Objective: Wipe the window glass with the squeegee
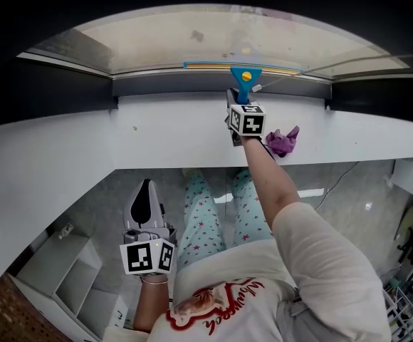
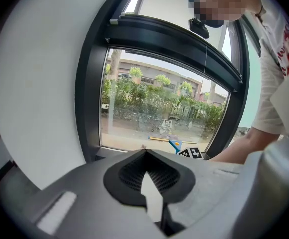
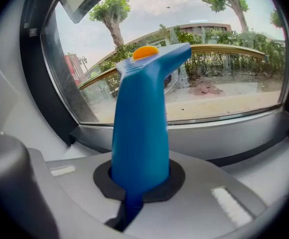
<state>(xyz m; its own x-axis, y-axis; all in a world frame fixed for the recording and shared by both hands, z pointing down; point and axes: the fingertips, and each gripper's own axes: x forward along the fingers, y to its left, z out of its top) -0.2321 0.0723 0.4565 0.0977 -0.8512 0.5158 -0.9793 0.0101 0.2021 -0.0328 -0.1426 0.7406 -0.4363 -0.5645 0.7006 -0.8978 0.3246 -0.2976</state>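
The blue squeegee (image 1: pixel 243 79) has an orange button, and its yellow-edged blade (image 1: pixel 213 65) lies along the bottom of the window glass (image 1: pixel 213 38). My right gripper (image 1: pixel 236 100) is shut on the squeegee's handle (image 3: pixel 140 123), held out over the white sill with its tip near the frame. The blade (image 3: pixel 229 49) runs across the glass in the right gripper view. My left gripper (image 1: pixel 147 189) hangs low beside the person's legs, shut and empty. In the left gripper view, that gripper (image 2: pixel 149 185) points at the window, where the squeegee (image 2: pixel 176 145) shows far off.
A crumpled purple cloth (image 1: pixel 283 140) lies on the white sill (image 1: pixel 121 130) just right of my right gripper. A dark window frame (image 1: pixel 192 84) borders the glass. White shelving (image 1: pixel 71 276) stands on the floor at lower left. The person's legs (image 1: pixel 206 212) are below the sill.
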